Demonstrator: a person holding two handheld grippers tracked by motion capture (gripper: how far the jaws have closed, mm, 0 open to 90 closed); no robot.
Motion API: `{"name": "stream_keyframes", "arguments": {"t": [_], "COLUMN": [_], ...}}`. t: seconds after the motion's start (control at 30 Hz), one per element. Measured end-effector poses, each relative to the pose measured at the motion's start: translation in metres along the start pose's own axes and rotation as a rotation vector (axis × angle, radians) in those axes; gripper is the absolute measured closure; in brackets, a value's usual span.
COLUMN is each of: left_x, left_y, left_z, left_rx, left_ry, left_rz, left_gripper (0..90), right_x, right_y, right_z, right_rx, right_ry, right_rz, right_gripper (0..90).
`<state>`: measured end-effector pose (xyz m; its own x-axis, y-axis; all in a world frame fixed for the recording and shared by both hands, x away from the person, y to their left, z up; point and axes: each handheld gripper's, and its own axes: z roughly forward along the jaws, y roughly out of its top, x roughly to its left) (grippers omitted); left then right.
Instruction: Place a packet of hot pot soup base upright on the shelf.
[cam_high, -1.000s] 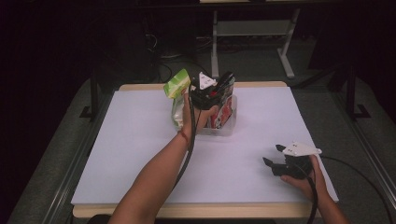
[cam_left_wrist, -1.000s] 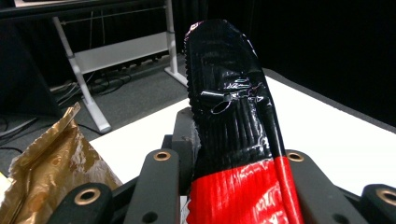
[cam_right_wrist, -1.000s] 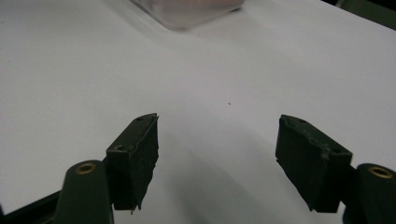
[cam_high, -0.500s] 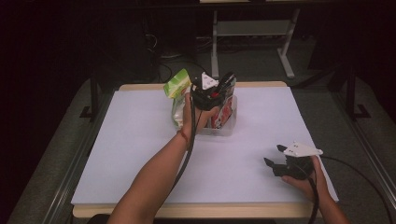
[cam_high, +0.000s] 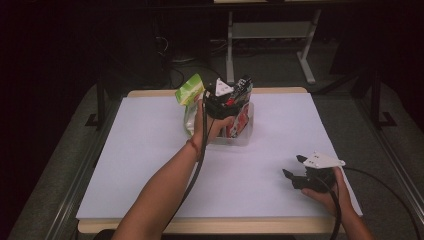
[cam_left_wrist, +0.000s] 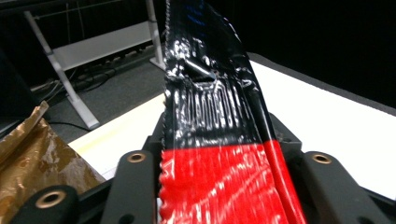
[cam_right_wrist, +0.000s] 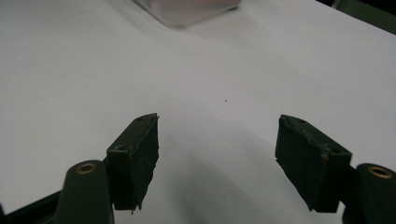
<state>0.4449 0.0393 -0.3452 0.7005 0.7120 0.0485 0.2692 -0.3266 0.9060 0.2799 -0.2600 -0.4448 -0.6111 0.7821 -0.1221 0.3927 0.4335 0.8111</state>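
Observation:
My left gripper (cam_high: 227, 97) hovers over a clear plastic bin (cam_high: 235, 139) at the back middle of the table. A red-and-black snack packet (cam_left_wrist: 215, 177) stands upright between its jaws, its lower part in the bin (cam_high: 242, 120). The jaws have just been opening, and narrow gaps show on both sides of the packet. My left gripper (cam_left_wrist: 229, 158) is open. Near the front right edge, my right gripper (cam_high: 293, 166) rests low over the white tabletop. It is open (cam_right_wrist: 217, 149) with nothing between its fingers.
A green packet (cam_high: 189, 90) leans at the bin's left side. A crinkled gold packet (cam_left_wrist: 32, 158) lies close to the left jaw. The white table (cam_high: 140, 165) has wide bare areas at left and front. A metal stand (cam_high: 270, 35) rises behind the table.

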Motion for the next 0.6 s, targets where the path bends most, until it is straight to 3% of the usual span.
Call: {"name": "stream_keyframes", "arguments": {"t": [0.27, 0.4, 0.6], "left_x": [0.002, 0.004, 0.006], "left_y": [-0.002, -0.005, -0.008], "left_z": [-0.006, -0.010, -0.017], "left_rx": [-0.001, 0.021, 0.028], "left_ry": [-0.031, -0.045, -0.065], "left_rz": [0.027, 0.050, 0.056], "left_gripper": [50.4, 49.7, 49.2], "right_x": [0.000, 0.000, 0.000], "right_y": [0.000, 0.000, 0.000], "right_z": [0.000, 0.000, 0.000], "right_rx": [0.004, 0.004, 0.005], "right_ry": [0.001, 0.000, -0.001], "right_rz": [-0.001, 0.004, 0.005], "right_gripper": [29.5, 29.6, 29.6]}}
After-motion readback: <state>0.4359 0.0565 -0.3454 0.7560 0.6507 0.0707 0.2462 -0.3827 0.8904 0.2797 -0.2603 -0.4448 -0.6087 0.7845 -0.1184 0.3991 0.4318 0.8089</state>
